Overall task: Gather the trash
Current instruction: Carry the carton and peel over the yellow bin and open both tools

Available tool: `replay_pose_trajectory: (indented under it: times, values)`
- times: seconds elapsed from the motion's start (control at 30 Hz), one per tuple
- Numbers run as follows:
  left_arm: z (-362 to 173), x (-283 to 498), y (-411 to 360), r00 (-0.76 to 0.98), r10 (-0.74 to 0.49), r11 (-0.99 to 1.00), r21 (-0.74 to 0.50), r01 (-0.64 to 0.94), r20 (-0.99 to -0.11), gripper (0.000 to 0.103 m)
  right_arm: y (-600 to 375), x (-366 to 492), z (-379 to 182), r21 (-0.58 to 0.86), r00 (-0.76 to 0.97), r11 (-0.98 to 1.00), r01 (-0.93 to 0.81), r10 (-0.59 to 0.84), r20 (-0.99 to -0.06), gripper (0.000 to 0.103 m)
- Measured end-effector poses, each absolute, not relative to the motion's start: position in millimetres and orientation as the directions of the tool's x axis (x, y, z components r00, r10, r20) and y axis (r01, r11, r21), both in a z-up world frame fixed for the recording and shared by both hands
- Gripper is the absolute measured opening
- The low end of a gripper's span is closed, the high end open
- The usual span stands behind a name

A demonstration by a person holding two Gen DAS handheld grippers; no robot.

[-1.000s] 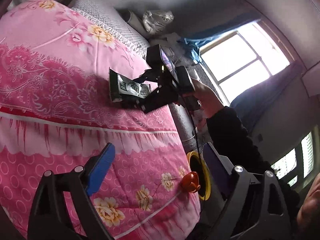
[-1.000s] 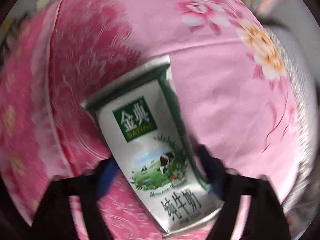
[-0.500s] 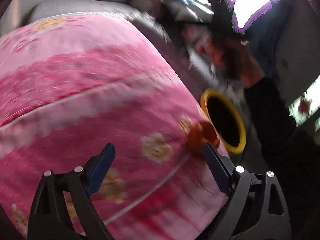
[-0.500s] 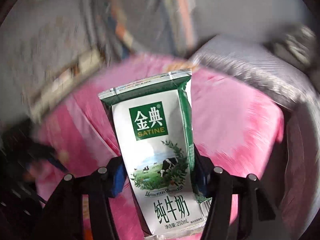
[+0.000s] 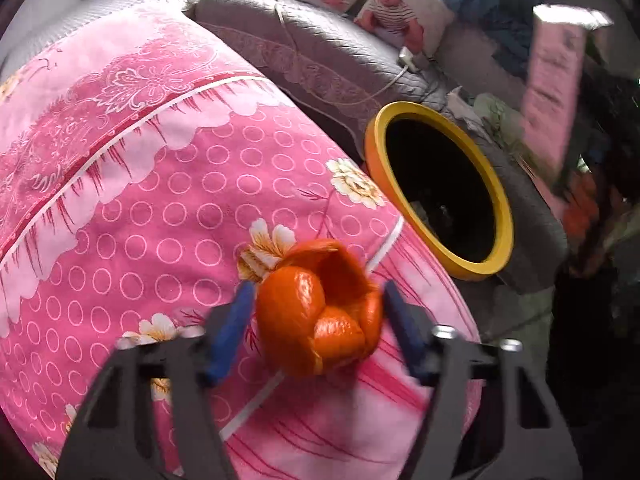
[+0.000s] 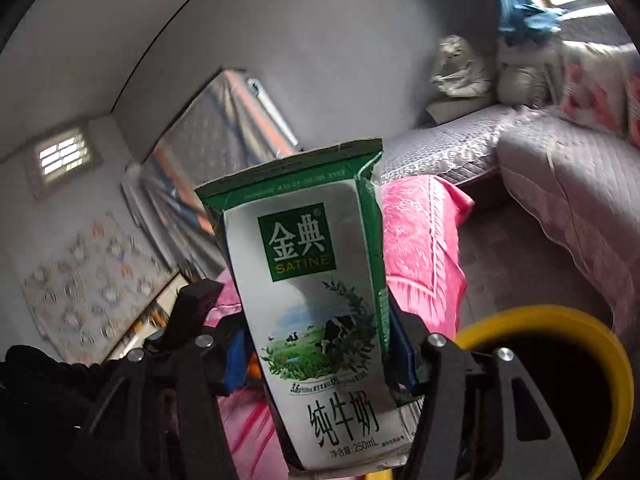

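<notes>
An orange peel [image 5: 316, 312] lies on the pink flowered quilt [image 5: 160, 160]. My left gripper [image 5: 316, 332] is open, its blue pads on either side of the peel, close to it. My right gripper [image 6: 316, 356] is shut on a green-and-white milk carton [image 6: 316, 292] and holds it upright in the air, above and left of the yellow-rimmed bin [image 6: 576, 360]. The bin also shows in the left wrist view [image 5: 440, 188], just right of the quilt's edge, dark inside.
A grey quilted bed cover [image 5: 320, 52] and baby-print pillows [image 5: 388, 8] lie behind the bin. In the right wrist view the left gripper's black frame [image 6: 192, 312] sits left of the carton. Grey walls and stacked items [image 6: 460, 68] stand behind.
My left gripper has moved down to the orange peel and narrowed around it. My right gripper has lifted the milk carton off the quilt and swung it toward the bin.
</notes>
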State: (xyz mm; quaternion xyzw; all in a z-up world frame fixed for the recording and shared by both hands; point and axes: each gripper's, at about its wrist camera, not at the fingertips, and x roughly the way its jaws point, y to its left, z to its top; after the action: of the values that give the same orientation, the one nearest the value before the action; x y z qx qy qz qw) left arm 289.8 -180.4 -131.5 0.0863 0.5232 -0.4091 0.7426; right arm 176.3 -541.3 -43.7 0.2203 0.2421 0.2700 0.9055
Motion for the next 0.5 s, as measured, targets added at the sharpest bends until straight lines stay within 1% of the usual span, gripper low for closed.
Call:
replay_pose_trajectory:
  times: [0.03, 0.07, 0.1, 0.2, 0.37, 0.5]
  values:
    - [-130.9, 288.3, -180.2, 0.126, -0.515, 0.652, -0.292, 0.700, -0.848, 0.043, -545.0, 168.9, -45.9, 0.537, 0.742, 0.756, -0.374, 0.591, -0.315, 0.054]
    - [-128.2, 286.4, -176.6, 0.143, -0.519, 0.657, -0.286, 0.698, -0.843, 0.035, -548.1, 159.5, -49.1, 0.546, 0.749, 0.755, -0.363, 0.585, -0.310, 0.054]
    - [-127.1, 285.5, -176.2, 0.151, -0.522, 0.660, -0.285, 0.696, -0.840, 0.031, -552.8, 149.7, -52.3, 0.559, 0.754, 0.751, -0.352, 0.581, -0.306, 0.054]
    - [-113.3, 273.6, -167.5, 0.189, -0.545, 0.668, -0.287, 0.687, -0.817, 0.029, -557.8, 136.7, -55.6, 0.587, 0.765, 0.745, -0.318, 0.567, -0.305, 0.054]
    - [-71.7, 237.1, -166.9, 0.346, -0.567, 0.676, -0.182, 0.714, -0.748, 0.029, -564.0, 139.2, -61.0, 0.620, 0.794, 0.737, -0.269, 0.534, -0.291, 0.054]
    - [-41.6, 218.0, -178.4, 0.473, -0.578, 0.691, -0.090, 0.717, -0.664, 0.029, -571.5, 123.7, -62.7, 0.620, 0.831, 0.758, -0.204, 0.468, -0.299, 0.054]
